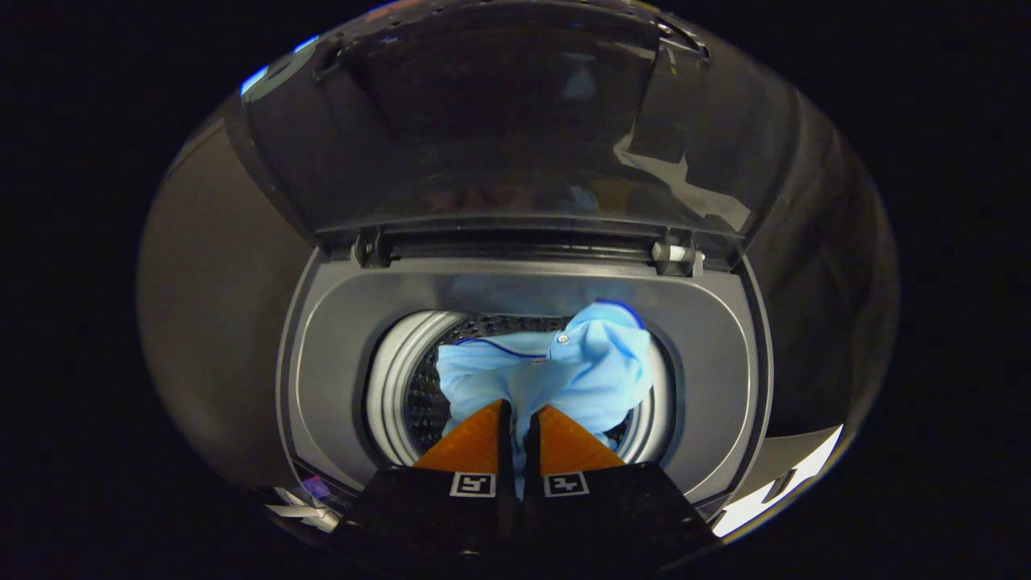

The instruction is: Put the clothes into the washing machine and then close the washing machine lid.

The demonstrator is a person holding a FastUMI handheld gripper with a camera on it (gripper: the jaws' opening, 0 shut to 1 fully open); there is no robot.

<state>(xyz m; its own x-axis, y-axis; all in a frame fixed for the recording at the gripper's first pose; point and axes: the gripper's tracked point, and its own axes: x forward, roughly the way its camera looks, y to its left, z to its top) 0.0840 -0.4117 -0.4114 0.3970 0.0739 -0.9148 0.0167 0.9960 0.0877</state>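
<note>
A light blue shirt [564,366] with a dark blue trim and a small button hangs from my gripper [519,411] over the round drum opening [395,379] of the washing machine. The two orange fingers [475,443] are pressed close together with a fold of the shirt pinched between them. The cloth spreads out just ahead of the fingertips and reaches up toward the grey top panel [523,286] on the far right side of the opening. The machine's dark transparent lid [499,121] stands raised beyond the drum, held by its hinges [672,254].
The perforated drum wall [423,403] shows inside the opening, left of the shirt. The grey rim of the machine [322,362] surrounds the drum on all sides. Dark booth walls stand to either side.
</note>
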